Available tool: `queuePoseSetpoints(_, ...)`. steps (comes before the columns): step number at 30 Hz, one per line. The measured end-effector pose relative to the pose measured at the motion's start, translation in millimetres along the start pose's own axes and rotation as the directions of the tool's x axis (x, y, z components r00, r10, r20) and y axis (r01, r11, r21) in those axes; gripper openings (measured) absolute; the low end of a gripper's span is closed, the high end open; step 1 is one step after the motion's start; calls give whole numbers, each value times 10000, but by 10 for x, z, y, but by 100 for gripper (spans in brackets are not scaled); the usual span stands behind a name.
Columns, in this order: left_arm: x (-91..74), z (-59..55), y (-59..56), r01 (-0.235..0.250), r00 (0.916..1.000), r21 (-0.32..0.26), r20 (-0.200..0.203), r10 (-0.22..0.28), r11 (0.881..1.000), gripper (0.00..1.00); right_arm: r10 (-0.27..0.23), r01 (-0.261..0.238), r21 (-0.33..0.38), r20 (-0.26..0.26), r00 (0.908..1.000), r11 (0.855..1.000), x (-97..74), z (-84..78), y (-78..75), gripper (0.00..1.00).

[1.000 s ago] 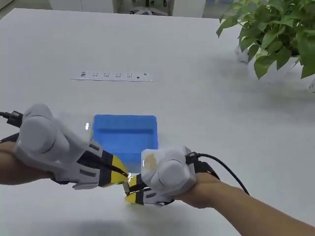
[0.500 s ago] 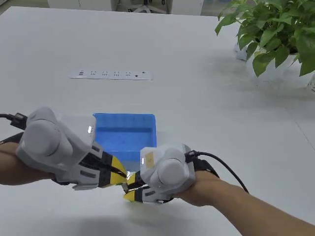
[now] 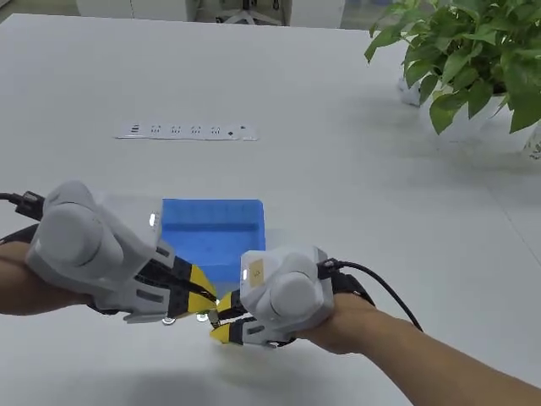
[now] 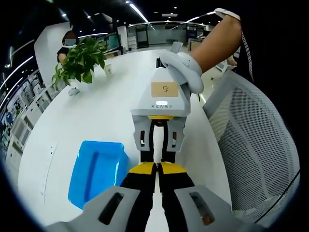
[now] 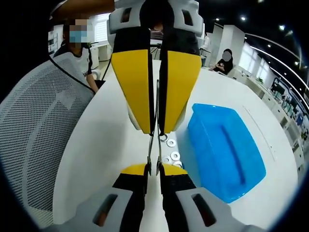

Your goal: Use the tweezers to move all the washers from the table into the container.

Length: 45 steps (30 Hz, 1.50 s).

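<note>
My two grippers meet tip to tip in front of the blue container (image 3: 211, 222), near the table's front edge. The left gripper (image 3: 207, 298) points right and the right gripper (image 3: 221, 326) points left. In the right gripper view, thin metal tweezers (image 5: 158, 154) run from my right gripper (image 5: 153, 170) up into the left gripper's yellow jaws, and both pairs of jaws are closed on them. Several washers (image 5: 175, 155) lie on the table beside the container (image 5: 224, 145). Two washers (image 3: 169, 320) show under the left gripper. In the left gripper view, the left gripper (image 4: 158, 168) faces the right gripper's body, with the container (image 4: 96, 169) at lower left.
A white power strip (image 3: 188, 131) lies farther back on the table. A potted plant (image 3: 473, 59) stands at the far right. A mesh chair (image 4: 251, 145) is close behind the table's near edge. The cable from the right gripper trails over my arm.
The grippers stay tip to tip. The left gripper has lifted slightly, and two washers now show beneath it. The head camera has shifted a little.
</note>
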State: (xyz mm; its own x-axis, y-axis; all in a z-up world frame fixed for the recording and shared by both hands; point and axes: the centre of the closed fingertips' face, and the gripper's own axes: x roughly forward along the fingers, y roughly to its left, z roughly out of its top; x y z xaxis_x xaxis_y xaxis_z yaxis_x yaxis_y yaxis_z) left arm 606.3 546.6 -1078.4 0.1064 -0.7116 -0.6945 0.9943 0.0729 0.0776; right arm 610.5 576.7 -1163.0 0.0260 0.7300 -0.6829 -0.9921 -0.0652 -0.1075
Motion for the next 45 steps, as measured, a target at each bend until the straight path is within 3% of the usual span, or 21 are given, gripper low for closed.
queuePoseSetpoints(26, 74, -30, 171, -49, 9999, 43, -123, 50, 10000, 7, -230, 227, 300, 90, 9997, 9993, 17, -56, -163, 13)
queuePoseSetpoints(34, 77, -22, 226, -29, 10000, -109, 35, 30, 9999, 7, -299, 293, 367, 148, 9994, 9989, 16, -54, -176, 13)
queuePoseSetpoints(45, 88, -22, 224, 164, 9998, -107, 99, -163, 9998, 6, -320, 300, 719, 270, 9991, 9970, 4, -48, -177, 11)
